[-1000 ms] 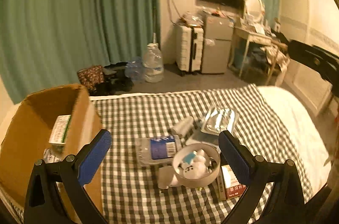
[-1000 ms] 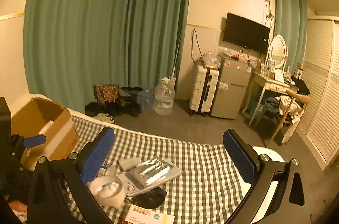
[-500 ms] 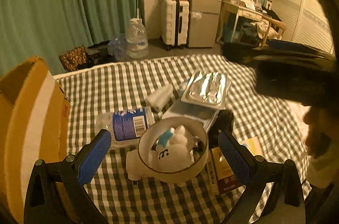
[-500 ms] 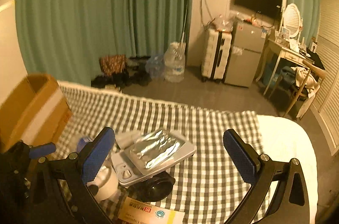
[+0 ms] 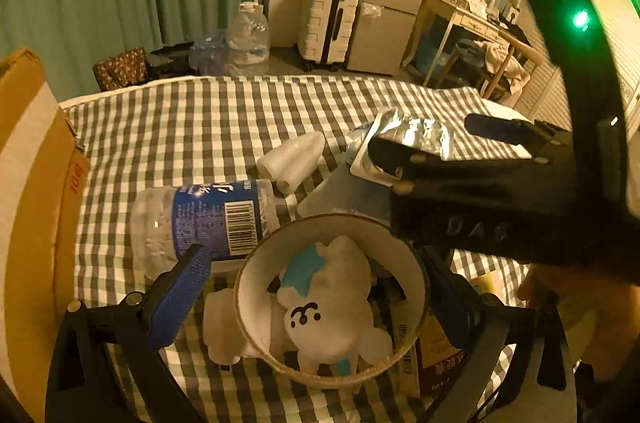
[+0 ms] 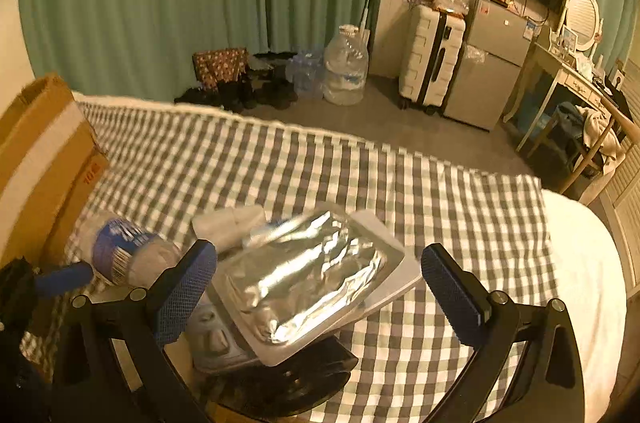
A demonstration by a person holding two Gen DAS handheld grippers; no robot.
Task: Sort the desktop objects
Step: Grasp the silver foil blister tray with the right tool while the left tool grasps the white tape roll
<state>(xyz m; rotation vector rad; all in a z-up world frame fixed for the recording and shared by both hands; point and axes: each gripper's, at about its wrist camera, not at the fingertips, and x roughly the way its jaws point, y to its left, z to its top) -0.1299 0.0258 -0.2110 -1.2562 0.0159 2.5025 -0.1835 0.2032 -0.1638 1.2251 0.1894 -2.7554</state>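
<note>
Checked cloth is seen spread over the bed, filling the middle of both views; the pile of task things is lying on it. Cardboard box is seen at the left edge of the left wrist frame, standing on the cloth, well left of the pile. Water bottle with blue label is laid on its side left of centre, just beside the tape roll. Right gripper is shown at the bottom of the right wrist frame, jaws spread wide, nothing clamped; the foil pack is framed between them, on top of a white tray that is tilted over a dark object below. In the left wrist view the same gripper is seen entering from the right, over the foil pack in the middle right. Left gripper is shown at the bottom of the left wrist frame, jaws wide open, nothing gripped; the tape roll is bracketed between them, contact with the pads cannot be told. Plush toy, white with blue patch, is seen sitting inside the roll's ring, lower centre. White foam piece is lying above the bottle, centre of frame, just beside the tray's corner. A small printed carton is partly seen at the lower right, under the roll's right edge.
</note>
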